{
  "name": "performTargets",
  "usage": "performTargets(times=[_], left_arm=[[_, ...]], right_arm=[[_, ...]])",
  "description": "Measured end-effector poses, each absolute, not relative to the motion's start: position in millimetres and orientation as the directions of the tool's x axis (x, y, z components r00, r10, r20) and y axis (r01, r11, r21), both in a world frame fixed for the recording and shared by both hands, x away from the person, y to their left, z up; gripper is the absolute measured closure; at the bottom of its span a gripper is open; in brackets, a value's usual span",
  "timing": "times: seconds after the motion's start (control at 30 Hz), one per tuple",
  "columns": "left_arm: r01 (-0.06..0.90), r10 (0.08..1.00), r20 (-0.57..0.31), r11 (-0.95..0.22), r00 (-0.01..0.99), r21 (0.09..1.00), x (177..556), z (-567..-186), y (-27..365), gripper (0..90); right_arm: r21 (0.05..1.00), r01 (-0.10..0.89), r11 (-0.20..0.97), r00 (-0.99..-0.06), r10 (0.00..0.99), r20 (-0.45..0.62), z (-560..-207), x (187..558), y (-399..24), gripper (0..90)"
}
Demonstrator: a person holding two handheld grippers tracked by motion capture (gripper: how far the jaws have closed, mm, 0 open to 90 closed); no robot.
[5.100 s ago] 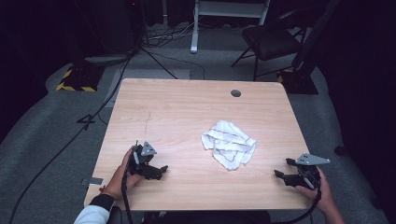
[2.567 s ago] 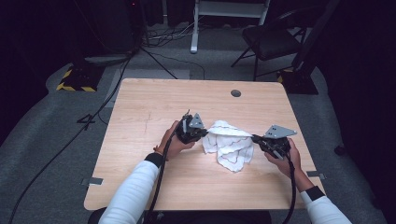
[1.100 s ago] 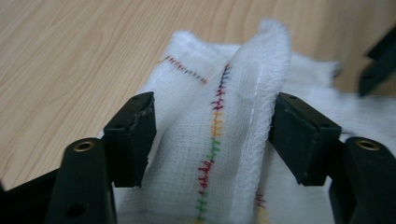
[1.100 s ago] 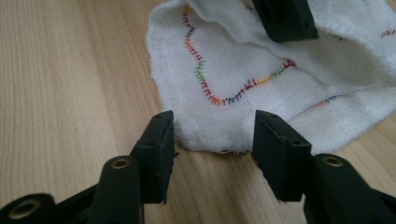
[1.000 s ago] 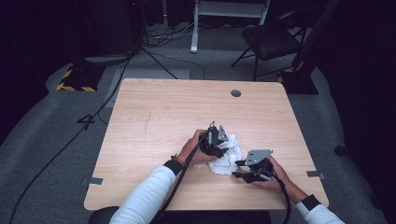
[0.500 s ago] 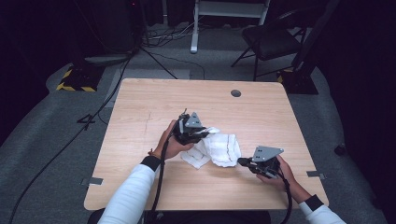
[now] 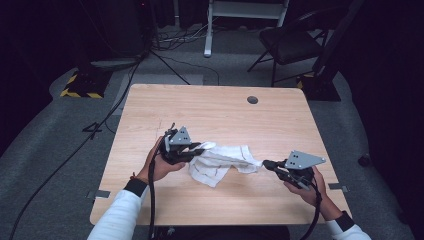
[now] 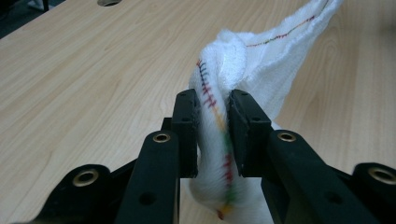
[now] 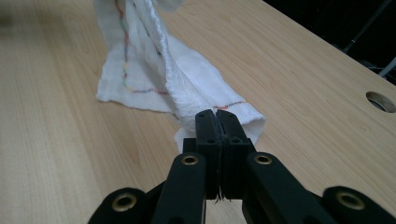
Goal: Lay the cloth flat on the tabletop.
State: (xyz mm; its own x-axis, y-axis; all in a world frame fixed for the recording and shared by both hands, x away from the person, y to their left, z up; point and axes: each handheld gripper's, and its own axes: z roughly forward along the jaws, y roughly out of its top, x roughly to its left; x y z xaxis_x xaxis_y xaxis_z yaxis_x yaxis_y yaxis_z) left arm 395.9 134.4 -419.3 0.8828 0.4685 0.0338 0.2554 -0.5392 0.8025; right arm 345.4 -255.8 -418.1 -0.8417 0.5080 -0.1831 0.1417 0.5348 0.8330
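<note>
A white towel point(image 7: 220, 160) with coloured stitching along its hem hangs stretched between my two grippers above the wooden table point(image 7: 225, 115), its lower fold sagging onto the wood. My left gripper point(image 7: 202, 146) is shut on one bunched end of the towel point(image 8: 271, 65). Its jaws have just been closing on the cloth and then eased slightly, and the left gripper view has the pads point(image 8: 187, 121) pressing the stitched hem. My right gripper point(image 7: 265, 163) is shut on the other end, and the towel point(image 9: 140, 56) trails away from the tight jaws of that gripper point(image 9: 217, 116).
A round cable hole point(image 7: 252, 100) sits near the table's far edge. Beyond the table stand a dark chair point(image 7: 292, 45), a white stand point(image 7: 207, 30) and a yellow-black striped block point(image 7: 82, 85), with cables on the grey floor.
Both grippers have closed on the towel and drawn apart, the left one going left and the right one going right and up. The crumpled towel is now pulled out long and partly lifted.
</note>
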Motion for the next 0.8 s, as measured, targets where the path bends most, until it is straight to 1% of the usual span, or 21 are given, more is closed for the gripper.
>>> performTargets(times=[0.03, 0.07, 0.13, 0.17, 0.23, 0.33, 0.37, 0.4, 0.43, 0.5, 0.53, 0.57, 0.6, 0.67, 0.73, 0.8], left_arm=[[0.252, 0.467, 0.037, -0.541, 0.883, 0.802, 392, -420, 135, 73.1], [0.254, 0.474, 0.044, -0.546, 0.88, 0.799, 391, -421, 136, 68.8], [0.262, 0.481, 0.042, -0.547, 0.876, 0.795, 389, -424, 138, 68.2], [0.266, 0.483, 0.046, -0.556, 0.874, 0.787, 388, -427, 139, 66.4], [0.272, 0.473, 0.047, -0.582, 0.88, 0.766, 388, -433, 141, 68.1], [0.263, 0.458, 0.085, -0.642, 0.885, 0.72, 385, -441, 144, 71.1], [0.27, 0.458, 0.081, -0.648, 0.885, 0.712, 385, -444, 145, 72.5], [0.28, 0.467, 0.074, -0.642, 0.881, 0.713, 385, -446, 146, 72.5], [0.29, 0.473, 0.067, -0.639, 0.879, 0.713, 385, -448, 147, 69.2], [0.306, 0.472, 0.036, -0.625, 0.881, 0.718, 386, -450, 144, 53.6], [0.304, 0.466, 0.03, -0.624, 0.884, 0.72, 385, -451, 140, 50.3], [0.289, 0.448, 0.032, -0.628, 0.893, 0.723, 383, -452, 134, 39.5], [0.265, 0.42, 0.045, -0.647, 0.906, 0.715, 380, -453, 128, 39.5], [0.241, 0.383, 0.053, -0.676, 0.922, 0.696, 371, -455, 117, 32.4], [0.204, 0.342, 0.065, -0.691, 0.937, 0.694, 360, -458, 111, 28.3], [0.2, 0.328, 0.058, -0.698, 0.943, 0.688, 349, -462, 108, 23.2]], right_arm=[[0.835, 0.141, 0.532, -0.841, 0.51, -0.183, -417, 344, -256, 88.8], [0.839, 0.141, 0.526, -0.842, 0.51, -0.178, -415, 341, -258, 88.8], [0.838, 0.144, 0.526, -0.84, 0.513, -0.177, -415, 341, -259, 88.8], [0.829, 0.149, 0.539, -0.837, 0.515, -0.185, -417, 342, -259, 88.8], [0.826, 0.155, 0.543, -0.838, 0.515, -0.181, -419, 344, -259, 88.7], [0.802, 0.173, 0.572, -0.841, 0.509, -0.181, -428, 349, -256, 88.7], [0.782, 0.192, 0.593, -0.848, 0.501, -0.172, -435, 353, -254, 88.7], [0.782, 0.192, 0.593, -0.848, 0.501, -0.172, -435, 353, -254, 88.7], [0.773, 0.197, 0.604, -0.848, 0.5, -0.174, -438, 354, -253, 88.6], [0.756, 0.207, 0.621, -0.85, 0.497, -0.175, -444, 357, -252, 88.5], [0.749, 0.21, 0.629, -0.85, 0.495, -0.178, -446, 358, -253, 88.4], [0.745, 0.223, 0.629, -0.851, 0.498, -0.165, -449, 359, -254, 88.0], [0.745, 0.223, 0.629, -0.851, 0.498, -0.165, -449, 359, -254, 88.0], [0.738, 0.227, 0.636, -0.852, 0.496, -0.166, -453, 360, -255, 87.7], [0.73, 0.233, 0.643, -0.856, 0.491, -0.16, -456, 360, -256, 86.8], [0.717, 0.242, 0.653, -0.864, 0.481, -0.147, -461, 360, -258, 82.0]])
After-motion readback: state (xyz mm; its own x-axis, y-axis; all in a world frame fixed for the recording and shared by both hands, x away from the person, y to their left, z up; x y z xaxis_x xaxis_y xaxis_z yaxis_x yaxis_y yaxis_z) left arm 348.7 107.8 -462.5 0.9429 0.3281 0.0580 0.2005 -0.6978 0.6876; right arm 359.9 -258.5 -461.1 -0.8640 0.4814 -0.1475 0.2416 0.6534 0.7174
